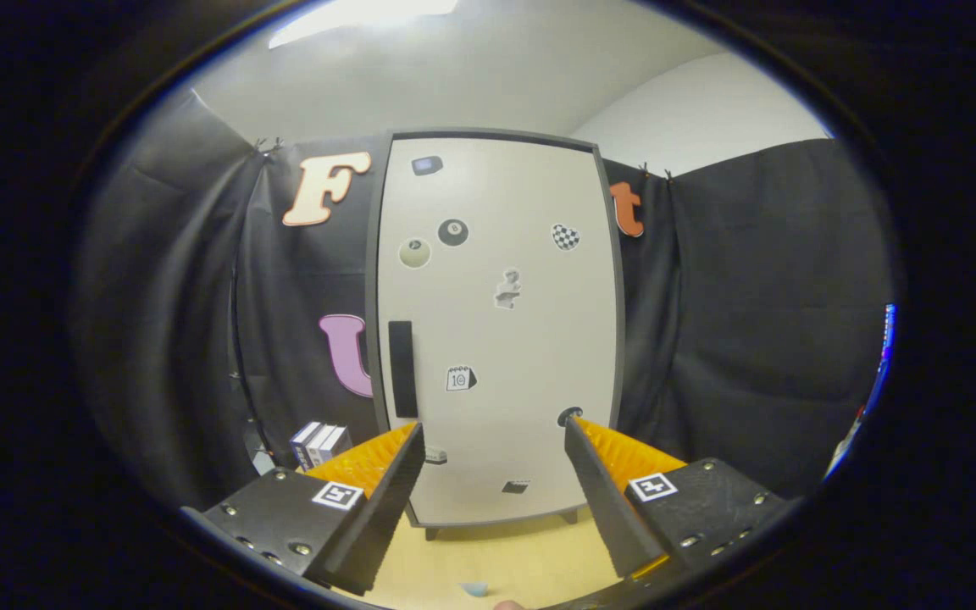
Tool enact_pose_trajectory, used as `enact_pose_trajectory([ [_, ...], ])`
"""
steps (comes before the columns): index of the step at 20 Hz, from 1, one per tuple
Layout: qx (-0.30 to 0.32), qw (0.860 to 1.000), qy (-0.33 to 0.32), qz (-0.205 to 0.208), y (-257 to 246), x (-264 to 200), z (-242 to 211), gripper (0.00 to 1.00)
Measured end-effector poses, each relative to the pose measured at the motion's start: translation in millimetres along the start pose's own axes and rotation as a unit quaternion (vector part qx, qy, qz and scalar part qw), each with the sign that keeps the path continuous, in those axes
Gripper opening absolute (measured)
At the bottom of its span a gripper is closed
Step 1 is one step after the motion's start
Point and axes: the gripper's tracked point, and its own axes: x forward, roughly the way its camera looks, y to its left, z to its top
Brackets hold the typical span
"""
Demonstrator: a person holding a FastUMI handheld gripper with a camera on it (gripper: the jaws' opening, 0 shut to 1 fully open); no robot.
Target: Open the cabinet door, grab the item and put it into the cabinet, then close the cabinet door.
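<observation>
Gripper view: we see our gripper with its two fingers spread wide apart and nothing between them, released and touching no object. Beyond the fingertips stands the cabinet, its pale door shut flush within a dark frame and dotted with small stickers. A dark vertical handle runs down the door's left edge, just above and beyond our left finger. The cabinet rests on short legs on a light wooden tabletop, which shows between the fingers. To the left of the cabinet, just beyond the left finger, we see a small box with white and dark stripes standing on the table; it appears to be the item to put away. Near us on the tabletop, between the fingers, lies a small pale blue thing that we cannot identify. Black cloth hangs behind and beside the cabinet.
</observation>
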Motion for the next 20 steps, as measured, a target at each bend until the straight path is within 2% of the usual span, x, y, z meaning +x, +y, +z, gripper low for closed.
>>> enact_pose_trajectory([
  [8,-0.016,1.000,0.011,-0.015,1,9,-9,0.98],
  [11,-0.013,1.000,0.012,-0.004,8,17,-8,0.99],
  [20,-0.006,0.999,0.028,0.041,62,100,-21,0.98],
])
